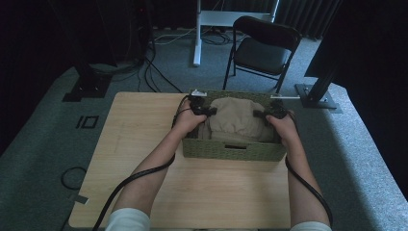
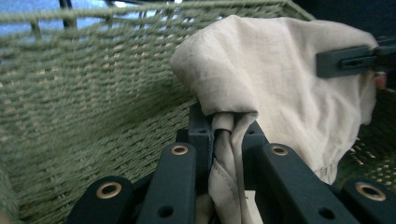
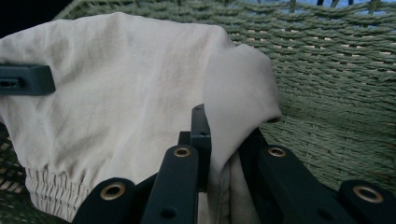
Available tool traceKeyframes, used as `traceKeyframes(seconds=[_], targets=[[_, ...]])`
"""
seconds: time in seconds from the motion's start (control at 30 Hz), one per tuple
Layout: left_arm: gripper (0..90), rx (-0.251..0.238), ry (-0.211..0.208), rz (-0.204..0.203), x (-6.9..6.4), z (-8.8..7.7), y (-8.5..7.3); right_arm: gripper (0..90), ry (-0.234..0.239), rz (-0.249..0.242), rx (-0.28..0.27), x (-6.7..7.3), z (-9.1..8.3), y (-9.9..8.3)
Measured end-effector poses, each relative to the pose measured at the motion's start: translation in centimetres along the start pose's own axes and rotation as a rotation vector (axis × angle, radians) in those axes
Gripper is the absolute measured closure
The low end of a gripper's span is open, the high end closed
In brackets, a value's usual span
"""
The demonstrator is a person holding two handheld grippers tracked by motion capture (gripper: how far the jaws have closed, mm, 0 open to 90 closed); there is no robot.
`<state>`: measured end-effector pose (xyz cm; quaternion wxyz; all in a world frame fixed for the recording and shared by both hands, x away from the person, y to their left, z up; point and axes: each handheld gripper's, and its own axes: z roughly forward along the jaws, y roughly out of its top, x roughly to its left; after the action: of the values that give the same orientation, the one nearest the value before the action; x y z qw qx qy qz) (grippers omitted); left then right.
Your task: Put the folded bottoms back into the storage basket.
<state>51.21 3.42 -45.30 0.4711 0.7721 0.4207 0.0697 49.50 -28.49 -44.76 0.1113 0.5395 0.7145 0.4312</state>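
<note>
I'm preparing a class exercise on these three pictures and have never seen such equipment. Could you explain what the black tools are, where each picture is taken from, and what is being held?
A person sits at a wooden table and holds a hand tool with two black jaws in each hand. The wide picture comes from a camera above the table; there the left gripper and right gripper reach into a green woven basket. The other two pictures come from small cameras riding on each tool, looking along its jaws. Both tools are clamped on a beige cloth garment, one at each end, inside the basket. A folding chair stands behind the table.
</note>
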Motion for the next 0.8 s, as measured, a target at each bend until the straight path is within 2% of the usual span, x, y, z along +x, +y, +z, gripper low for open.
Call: traceKeyframes(seconds=[0.07, 0.13, 0.2, 0.47, 0.6, 0.8], targets=[[82.3, 0.0, 0.0, 0.0, 0.0, 0.0, 0.0, 82.2, -0.007, -0.01, 0.007, 0.1, 0.1, 0.0], [82.2, 0.0, 0.016, -0.018, 0.6, 0.5, -0.2, 82.2, -0.021, -0.015, 0.016, 0.0, 0.7, 0.2], [82.2, 0.002, 0.024, -0.006, 0.7, 0.5, -0.1, 82.2, -0.038, -0.012, 0.021, -0.4, 1.2, 0.3], [81.9, 0.034, 0.071, -0.018, 0.9, 1.7, -0.2, 82.2, -0.081, -0.016, 0.06, -0.8, 3.2, 0.1], [81.5, 0.046, 0.096, -0.007, 1.2, 2.5, -0.4, 81.8, -0.104, -0.011, 0.077, -1.1, 4.1, 0.0], [79.6, 0.065, 0.11, -0.013, 1.6, 3.3, -0.7, 80.7, -0.137, -0.01, 0.102, -1.4, 5.6, -0.2]])
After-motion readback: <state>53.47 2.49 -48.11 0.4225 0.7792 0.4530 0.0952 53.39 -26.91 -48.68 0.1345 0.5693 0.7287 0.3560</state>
